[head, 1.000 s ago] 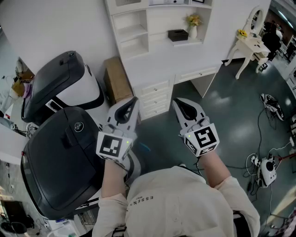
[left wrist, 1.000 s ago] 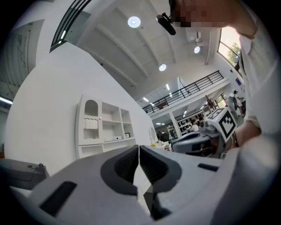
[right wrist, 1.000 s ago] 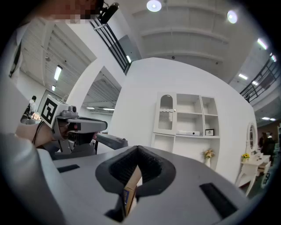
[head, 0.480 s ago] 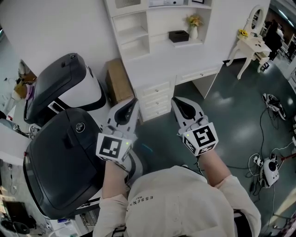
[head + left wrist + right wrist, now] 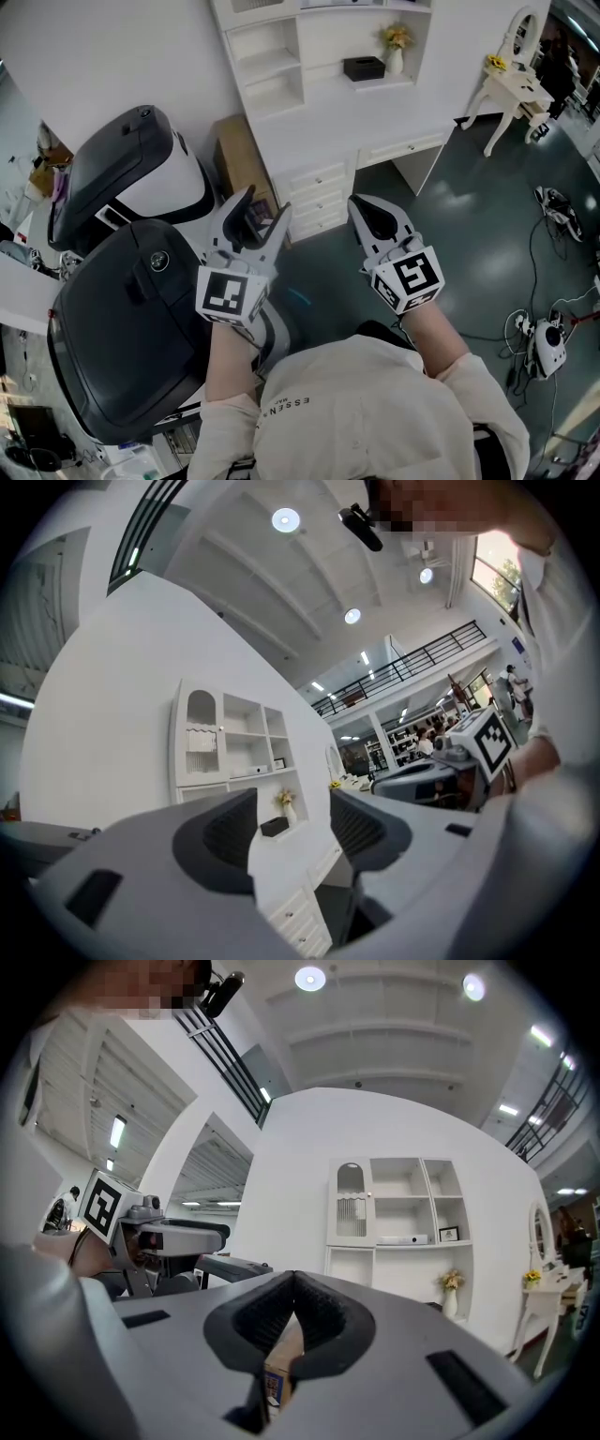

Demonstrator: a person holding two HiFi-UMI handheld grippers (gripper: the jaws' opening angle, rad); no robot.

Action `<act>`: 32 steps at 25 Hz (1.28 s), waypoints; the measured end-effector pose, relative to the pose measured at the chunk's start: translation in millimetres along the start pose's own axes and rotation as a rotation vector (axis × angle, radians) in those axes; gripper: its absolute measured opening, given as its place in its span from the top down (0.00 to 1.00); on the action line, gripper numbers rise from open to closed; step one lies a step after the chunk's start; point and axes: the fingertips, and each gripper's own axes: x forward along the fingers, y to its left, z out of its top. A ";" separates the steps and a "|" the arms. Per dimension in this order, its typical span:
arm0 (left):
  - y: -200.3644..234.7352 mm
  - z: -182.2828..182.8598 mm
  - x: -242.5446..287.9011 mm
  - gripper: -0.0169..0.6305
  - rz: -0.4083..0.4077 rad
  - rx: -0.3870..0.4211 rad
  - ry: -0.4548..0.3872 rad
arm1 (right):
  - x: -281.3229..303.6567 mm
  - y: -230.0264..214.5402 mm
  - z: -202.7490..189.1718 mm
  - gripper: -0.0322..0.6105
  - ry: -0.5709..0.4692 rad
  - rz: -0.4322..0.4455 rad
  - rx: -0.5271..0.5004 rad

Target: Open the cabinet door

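1. Jaws of the left gripper (image 5: 265, 204) are opening wide, with nothing between them.
2. The right gripper (image 5: 364, 208) has its jaws pressed together, empty.
3. The white cabinet (image 5: 323, 103) stands at twelve o'clock, well apart from both.

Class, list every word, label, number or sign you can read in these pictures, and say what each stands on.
"ESSEN": on the collar of the person's shirt; the smaller line beneath is unreadable.
Label on the cardboard box: too blurred to read.
Marker squares on the left hand-held gripper, its jaws opening with nothing between, and the right hand-held gripper: patterns, no words.
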 end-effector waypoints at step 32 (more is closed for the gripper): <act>49.5 -25.9 357.6 0.63 0.304 0.018 0.078 | 209.4 -345.6 -44.1 0.93 0.005 0.320 -0.021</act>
